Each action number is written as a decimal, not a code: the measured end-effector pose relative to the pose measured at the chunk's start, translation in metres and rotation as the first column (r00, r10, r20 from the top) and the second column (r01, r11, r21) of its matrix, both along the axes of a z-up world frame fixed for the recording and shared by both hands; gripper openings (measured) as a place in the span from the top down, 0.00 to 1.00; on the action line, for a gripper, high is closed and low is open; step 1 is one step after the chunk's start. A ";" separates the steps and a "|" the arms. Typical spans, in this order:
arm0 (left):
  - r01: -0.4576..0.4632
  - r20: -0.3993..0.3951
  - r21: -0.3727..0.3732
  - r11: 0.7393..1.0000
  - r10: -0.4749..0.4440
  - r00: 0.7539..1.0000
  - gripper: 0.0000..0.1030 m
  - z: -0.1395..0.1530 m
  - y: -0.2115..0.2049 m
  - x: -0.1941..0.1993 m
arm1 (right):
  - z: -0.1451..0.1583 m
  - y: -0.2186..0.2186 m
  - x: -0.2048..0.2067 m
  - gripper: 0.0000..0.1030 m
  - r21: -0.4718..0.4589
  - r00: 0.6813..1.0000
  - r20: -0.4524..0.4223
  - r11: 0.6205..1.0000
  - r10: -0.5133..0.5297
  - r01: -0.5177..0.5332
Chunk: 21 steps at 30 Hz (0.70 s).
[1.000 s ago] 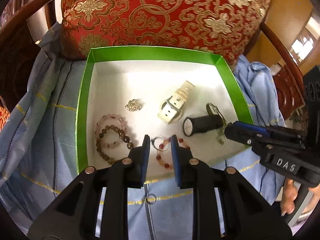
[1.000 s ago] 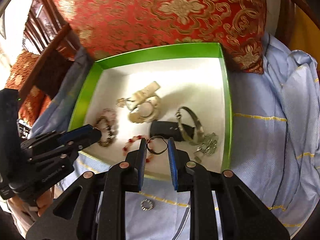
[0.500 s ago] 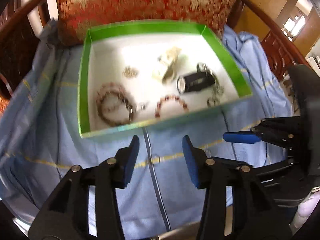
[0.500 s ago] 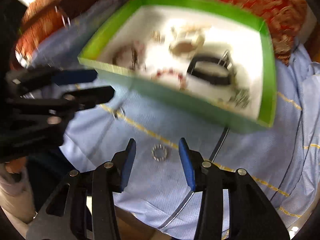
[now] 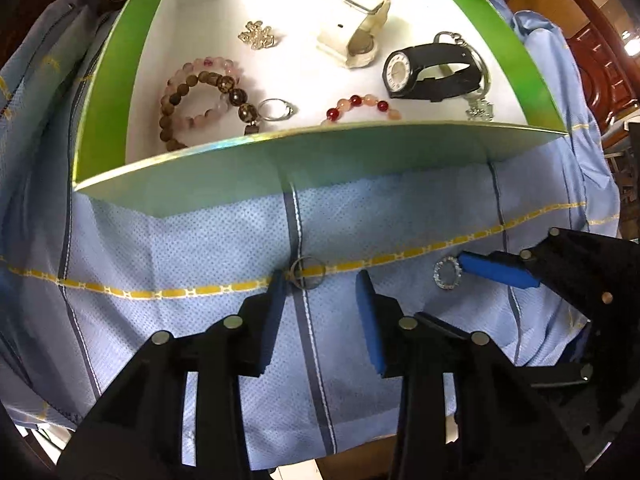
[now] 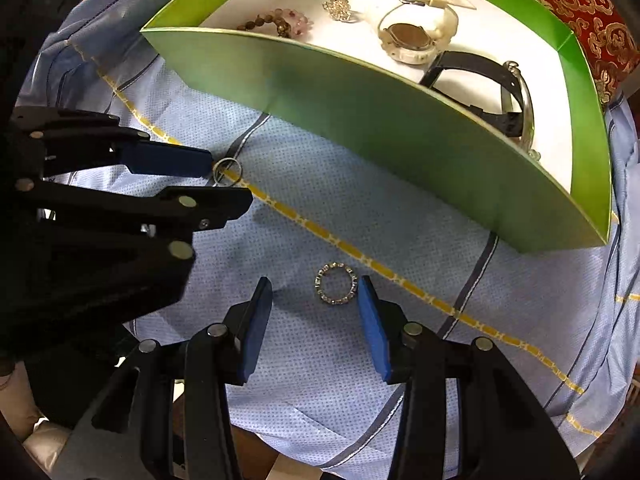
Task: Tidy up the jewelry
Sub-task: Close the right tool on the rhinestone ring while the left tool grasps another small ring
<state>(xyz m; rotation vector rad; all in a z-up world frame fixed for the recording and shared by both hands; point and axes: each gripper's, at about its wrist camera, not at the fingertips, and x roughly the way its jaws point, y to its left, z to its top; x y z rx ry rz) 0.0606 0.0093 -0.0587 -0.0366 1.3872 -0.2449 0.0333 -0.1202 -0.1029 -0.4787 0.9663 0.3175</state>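
Observation:
A green box with a white floor holds bead bracelets, a white watch, a black watch, a ring and a brooch. On the blue cloth in front lie a thin wire ring and a stone-set ring. My left gripper is open, low over the cloth, the thin ring at its left fingertip. My right gripper is open, the stone-set ring between its tips, close to the right pad. The stone-set ring also shows in the left wrist view.
A red and gold cushion stands behind the box. The blue cloth covers a dark wooden chair seat, whose arm shows at right. The box's near wall rises just beyond both rings.
Both grippers have pulled back from over the box, opened, and come down to the cloth in front of it, each now at a ring. A ring let go now lies in the box.

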 end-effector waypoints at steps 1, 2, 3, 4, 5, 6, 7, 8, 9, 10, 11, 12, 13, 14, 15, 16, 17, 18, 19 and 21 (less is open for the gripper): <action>0.002 0.006 0.008 1.000 -0.002 1.000 0.65 0.000 -0.002 0.000 | 0.000 -0.001 0.000 0.57 -0.005 1.000 0.007 1.000 -0.001 0.001; 0.002 0.013 0.016 1.000 -0.002 1.000 0.65 -0.001 -0.003 0.000 | -0.001 0.001 0.000 0.57 -0.011 1.000 0.012 1.000 0.000 0.001; 0.002 0.012 0.015 1.000 -0.002 1.000 0.65 -0.002 -0.004 0.001 | -0.001 0.002 0.000 0.57 -0.016 1.000 0.018 1.000 0.002 -0.001; 0.004 0.016 0.022 1.000 -0.004 1.000 0.65 -0.002 -0.005 0.001 | -0.001 0.003 0.000 0.57 -0.018 1.000 0.023 1.000 0.002 -0.002; 0.007 0.019 0.028 1.000 -0.007 1.000 0.65 -0.002 -0.006 0.001 | -0.004 0.003 -0.002 0.59 -0.021 1.000 0.031 1.000 0.003 -0.003; 0.010 0.025 0.040 0.999 -0.011 1.000 0.66 -0.003 -0.008 0.000 | -0.004 0.004 -0.003 0.65 -0.023 0.999 0.037 1.000 0.008 -0.007; 0.011 0.029 0.053 0.999 -0.013 0.999 0.68 -0.002 -0.009 0.000 | -0.005 0.002 -0.004 0.69 -0.021 0.999 0.039 1.000 0.013 -0.012; 0.011 0.034 0.067 0.998 -0.013 0.999 0.73 -0.002 -0.011 0.001 | -0.003 0.002 0.001 0.79 -0.016 0.999 0.036 1.000 0.019 -0.018; 0.009 0.036 0.072 0.997 -0.012 0.999 0.76 -0.002 -0.011 0.000 | -0.002 0.003 0.001 0.80 -0.014 0.999 0.035 1.000 0.021 -0.021; 0.006 0.035 0.070 0.998 -0.008 0.999 0.77 -0.002 -0.009 0.000 | -0.002 0.003 0.001 0.80 -0.014 0.999 0.036 1.000 0.019 -0.019; 0.000 0.035 0.068 0.998 -0.002 0.999 0.81 -0.002 -0.007 0.000 | -0.002 0.003 0.002 0.80 -0.011 0.999 0.035 1.000 0.017 -0.017; -0.005 0.034 0.065 0.998 0.002 0.999 0.82 -0.002 -0.011 0.004 | -0.002 0.004 0.002 0.80 -0.010 0.999 0.035 1.000 0.016 -0.016; -0.007 0.033 0.058 0.998 0.006 0.999 0.82 -0.001 -0.009 0.005 | -0.001 0.005 0.002 0.80 -0.011 0.999 0.040 1.000 0.013 -0.013; -0.009 0.035 0.058 0.998 0.007 0.999 0.82 0.000 -0.006 0.005 | 0.001 0.004 0.002 0.80 -0.011 0.999 0.048 1.000 0.012 -0.011; -0.009 0.042 0.063 0.998 0.006 0.999 0.82 0.001 -0.006 0.005 | 0.004 0.003 0.003 0.80 -0.001 0.999 0.052 1.000 0.008 -0.008; -0.006 0.051 0.066 0.998 0.002 0.999 0.82 0.004 -0.005 0.004 | 0.007 0.001 0.002 0.80 0.009 0.998 0.055 1.000 0.006 -0.006; -0.002 0.061 0.064 0.998 -0.002 0.998 0.82 0.007 -0.006 0.003 | 0.011 -0.001 0.001 0.80 0.021 0.998 0.060 1.000 0.003 -0.004; 0.001 0.069 0.063 0.998 -0.005 0.998 0.82 0.009 -0.006 0.002 | 0.015 -0.003 0.001 0.80 0.032 0.998 0.067 0.999 0.001 -0.003; 0.005 0.079 0.066 0.998 -0.010 0.997 0.82 0.011 -0.007 0.001 | 0.018 -0.006 -0.001 0.80 0.041 0.997 0.072 0.999 0.000 -0.003; 0.012 0.103 0.083 0.996 -0.021 0.994 0.82 0.015 -0.008 -0.001 | 0.023 -0.009 -0.001 0.80 0.053 0.997 0.080 0.999 -0.006 0.002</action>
